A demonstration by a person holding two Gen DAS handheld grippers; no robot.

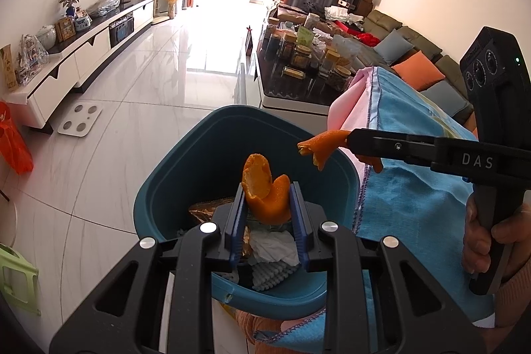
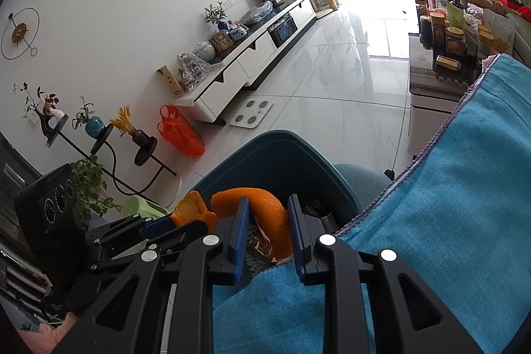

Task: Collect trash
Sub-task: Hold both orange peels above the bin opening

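Note:
A teal bin [image 1: 205, 155] stands on the floor beside a surface draped in a blue cloth [image 1: 408, 184]; crumpled paper and wrappers lie in it. Over its opening, my left gripper [image 1: 267, 191] is shut on a curled piece of orange peel [image 1: 264, 188]. From the right, my right gripper [image 1: 348, 140] reaches in level, shut on a second orange peel [image 1: 318, 145] above the bin's right rim. In the right wrist view, the right gripper [image 2: 268, 208] pinches that second orange peel [image 2: 265, 208] over the bin [image 2: 282, 155], and the left gripper [image 2: 186, 221] shows at left with its own piece [image 2: 190, 209].
A white scale [image 1: 79, 118] lies on the tiled floor. A white TV cabinet [image 1: 83, 55] runs along the left wall, with an orange bag [image 1: 13, 141] by it. A coffee table crowded with jars [image 1: 298, 68] and a sofa [image 1: 415, 55] stand behind. A green stool [image 1: 16, 274] is at left.

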